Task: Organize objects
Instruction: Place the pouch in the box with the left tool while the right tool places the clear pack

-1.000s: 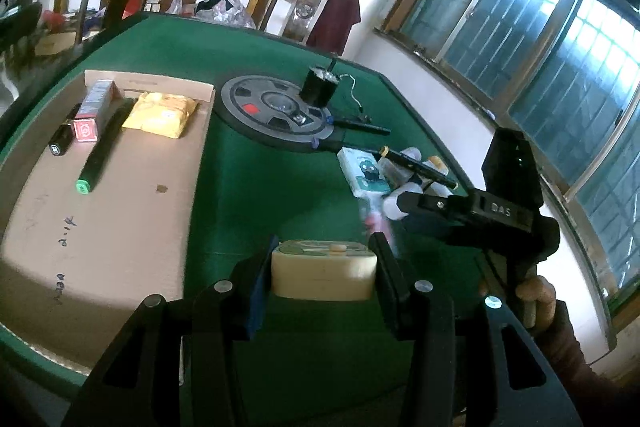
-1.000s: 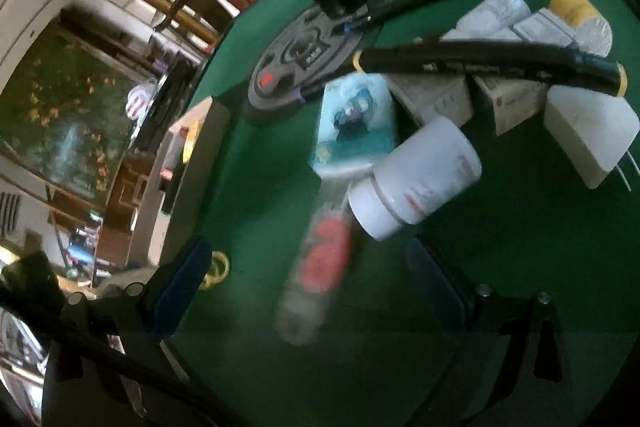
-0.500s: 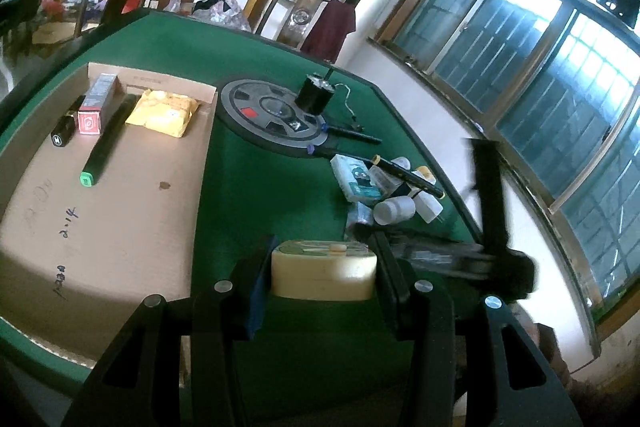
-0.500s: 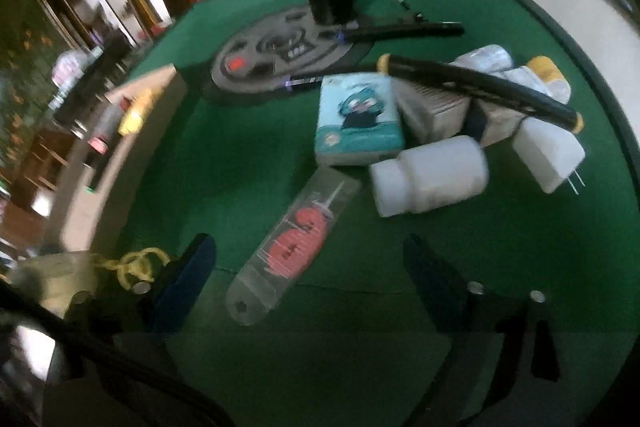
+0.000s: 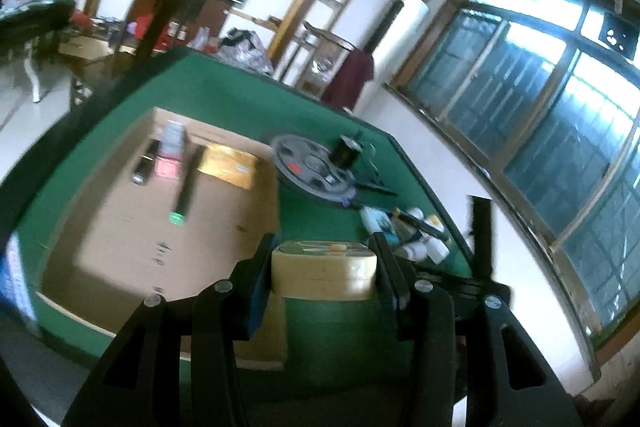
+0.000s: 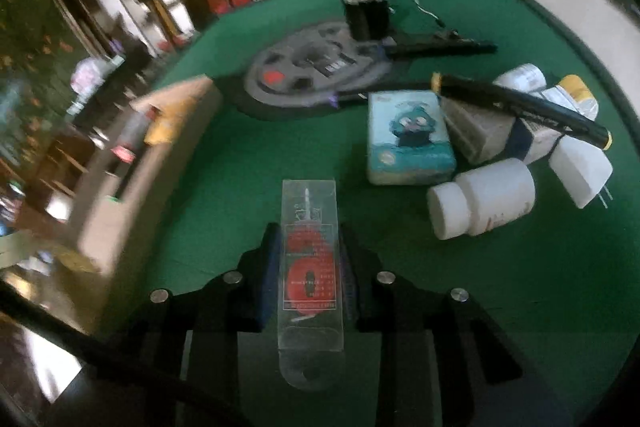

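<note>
— Right gripper (image 6: 308, 267) first: what's it got?

— Its jaws have just been closing, and they're pinching a clear plastic packet (image 6: 310, 263) — long and flat, red print inside, lying lengthwise between the fingers over the green table (image 6: 520, 287).

— And the left?

— Left gripper (image 5: 324, 269) is clamped on a cream-yellow roll of tape (image 5: 324, 273), held flat, pale green label on top.

— Around them?

— Beside the packet: a white bottle (image 6: 484, 205) on its side, a teal card box (image 6: 408, 139), a black marker (image 6: 520, 105) across more boxes. Off left, a cardboard sheet (image 5: 132, 227) carrying a yellow pack (image 5: 228, 165).
</note>
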`<state>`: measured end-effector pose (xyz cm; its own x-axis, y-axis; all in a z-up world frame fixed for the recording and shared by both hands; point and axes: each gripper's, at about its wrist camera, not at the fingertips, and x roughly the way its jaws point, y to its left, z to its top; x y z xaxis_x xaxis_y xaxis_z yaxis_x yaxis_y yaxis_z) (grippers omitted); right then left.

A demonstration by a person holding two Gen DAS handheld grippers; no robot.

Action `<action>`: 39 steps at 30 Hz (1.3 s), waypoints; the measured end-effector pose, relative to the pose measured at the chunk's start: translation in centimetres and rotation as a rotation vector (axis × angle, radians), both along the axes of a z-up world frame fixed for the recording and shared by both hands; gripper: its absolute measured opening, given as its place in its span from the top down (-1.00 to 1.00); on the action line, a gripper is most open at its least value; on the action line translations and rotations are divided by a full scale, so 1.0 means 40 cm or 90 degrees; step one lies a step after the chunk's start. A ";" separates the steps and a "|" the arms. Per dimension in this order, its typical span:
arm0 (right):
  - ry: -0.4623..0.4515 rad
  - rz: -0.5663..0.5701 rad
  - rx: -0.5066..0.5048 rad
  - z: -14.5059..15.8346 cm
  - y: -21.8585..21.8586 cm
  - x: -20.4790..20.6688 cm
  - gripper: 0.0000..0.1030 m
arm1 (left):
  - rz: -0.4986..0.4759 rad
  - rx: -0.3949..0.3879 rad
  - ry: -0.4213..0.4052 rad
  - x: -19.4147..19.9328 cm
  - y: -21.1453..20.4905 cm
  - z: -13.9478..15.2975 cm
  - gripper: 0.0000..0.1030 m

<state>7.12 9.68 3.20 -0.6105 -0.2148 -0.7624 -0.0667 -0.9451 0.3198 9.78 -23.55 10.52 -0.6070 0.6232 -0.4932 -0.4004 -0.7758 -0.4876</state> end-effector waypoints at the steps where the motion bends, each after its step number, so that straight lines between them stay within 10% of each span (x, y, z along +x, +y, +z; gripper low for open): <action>1: 0.010 0.009 -0.016 0.018 -0.004 0.009 0.52 | 0.008 0.000 0.000 -0.005 -0.015 0.002 0.21; 9: 0.052 0.104 -0.103 0.142 -0.124 -0.026 0.51 | 0.060 -0.021 -0.019 -0.085 -0.107 -0.002 0.21; 18: -0.016 0.168 -0.140 0.085 -0.325 -0.173 0.51 | 0.055 -0.060 -0.085 -0.228 -0.097 -0.071 0.21; 39: -0.050 0.128 0.034 -0.018 -0.391 -0.298 0.51 | 0.038 -0.008 -0.219 -0.422 -0.033 -0.218 0.21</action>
